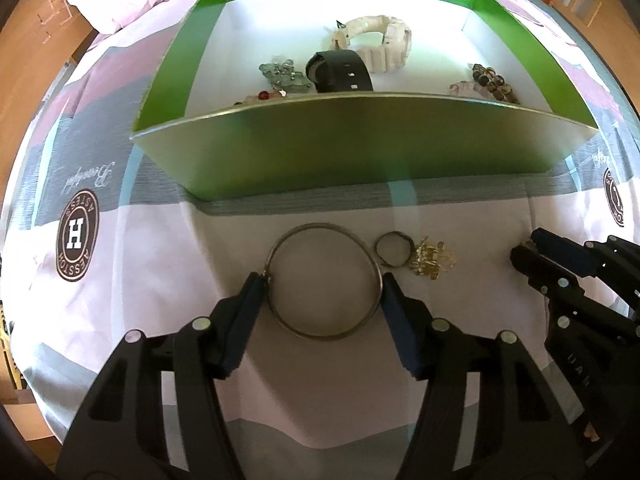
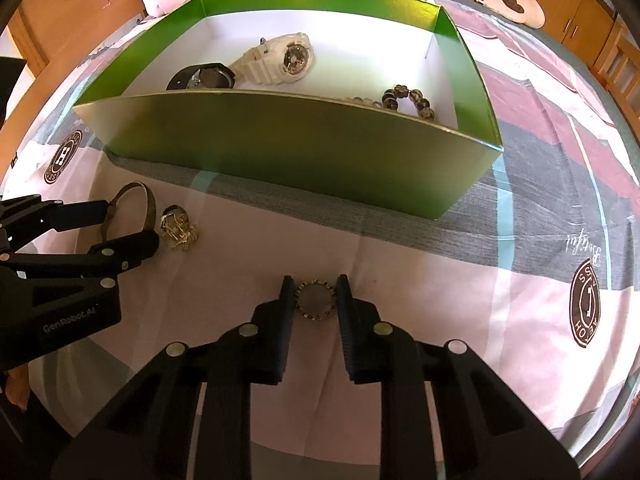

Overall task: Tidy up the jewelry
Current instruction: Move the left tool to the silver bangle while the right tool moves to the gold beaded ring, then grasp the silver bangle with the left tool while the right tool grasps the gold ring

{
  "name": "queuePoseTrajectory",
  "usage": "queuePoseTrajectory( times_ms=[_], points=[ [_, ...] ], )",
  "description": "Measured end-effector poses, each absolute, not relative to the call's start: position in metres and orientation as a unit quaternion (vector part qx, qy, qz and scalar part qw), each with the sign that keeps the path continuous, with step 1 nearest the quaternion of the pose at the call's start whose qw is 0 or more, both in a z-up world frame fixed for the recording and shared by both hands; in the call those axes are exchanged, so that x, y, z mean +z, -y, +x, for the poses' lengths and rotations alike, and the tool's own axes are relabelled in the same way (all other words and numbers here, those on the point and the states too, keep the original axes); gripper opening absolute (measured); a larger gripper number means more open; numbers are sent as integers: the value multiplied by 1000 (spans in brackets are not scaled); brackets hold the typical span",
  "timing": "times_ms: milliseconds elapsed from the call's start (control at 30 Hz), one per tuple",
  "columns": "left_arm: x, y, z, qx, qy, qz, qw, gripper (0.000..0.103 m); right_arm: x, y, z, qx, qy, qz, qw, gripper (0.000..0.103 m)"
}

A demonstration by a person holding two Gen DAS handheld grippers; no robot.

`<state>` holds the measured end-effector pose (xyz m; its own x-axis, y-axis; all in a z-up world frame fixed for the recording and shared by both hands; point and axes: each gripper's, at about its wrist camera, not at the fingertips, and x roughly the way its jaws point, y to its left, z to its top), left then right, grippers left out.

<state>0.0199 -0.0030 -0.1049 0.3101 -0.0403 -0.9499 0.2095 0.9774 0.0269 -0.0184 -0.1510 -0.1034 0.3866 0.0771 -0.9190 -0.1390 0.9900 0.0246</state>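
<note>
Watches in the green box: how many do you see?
2. The white watch lies near the back of the green box; the black watch lies beside it. The front wall may hide more.

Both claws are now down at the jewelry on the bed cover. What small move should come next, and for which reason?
Probably lift both claws slightly. The left claw has its pads against the big metal bangle, and the right claw squeezes the small round brooch; both pieces lie on the bed cover before the green box, whose wall they must clear.
</note>
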Motion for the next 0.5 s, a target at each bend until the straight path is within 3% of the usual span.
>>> queuePoseTrajectory(
  times_ms=[500],
  points=[
    [-94,13,11,-69,-566,95,816,61,-88,163,-23,58,-520,-19,852,21]
  ],
)
